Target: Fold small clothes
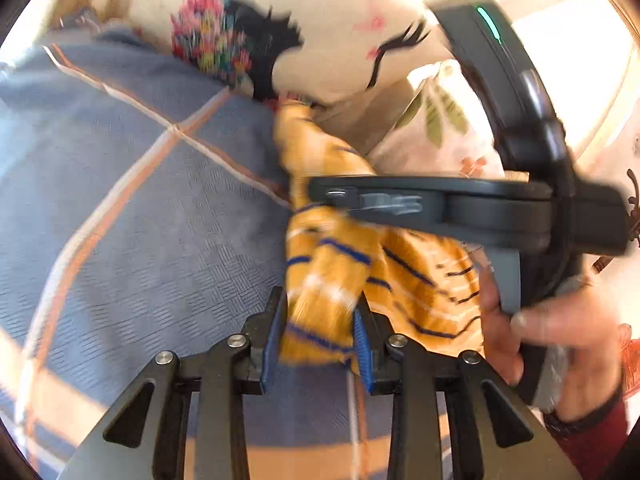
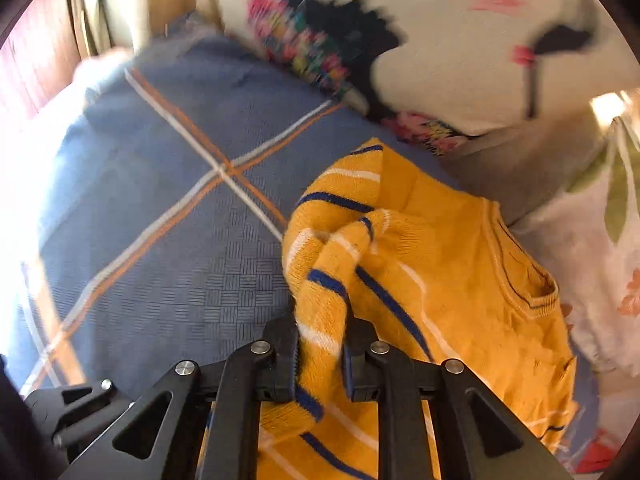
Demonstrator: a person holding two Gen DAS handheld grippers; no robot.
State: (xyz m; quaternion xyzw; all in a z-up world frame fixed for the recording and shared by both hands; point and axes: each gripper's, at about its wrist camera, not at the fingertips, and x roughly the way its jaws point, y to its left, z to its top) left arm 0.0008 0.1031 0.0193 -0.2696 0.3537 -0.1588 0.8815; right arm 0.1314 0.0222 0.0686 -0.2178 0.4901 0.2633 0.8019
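Knitwear sits bunched in both your grippers: the small mustard-yellow knitted sweater with blue and white stripes [image 2: 452, 280] lies partly on the grey-blue checked bedspread with orange and white lines [image 2: 168, 216], its body spread to the right and its neckline toward the far right. Your left gripper [image 1: 318, 344] is clenched on a gathered striped fold, and your right gripper [image 2: 322, 354] likewise clamps a bunched striped part, probably a sleeve. From the left wrist view, your right tool crosses just beyond the left jaws, so both grips sit close together at the sweater's left side. The garment's long axis runs away and rightward from the jaws. Open bedspread lies to your left; the cream embroidered cushion [image 2: 460, 60] crowds the far edge, so I judge leftward the freer direction.
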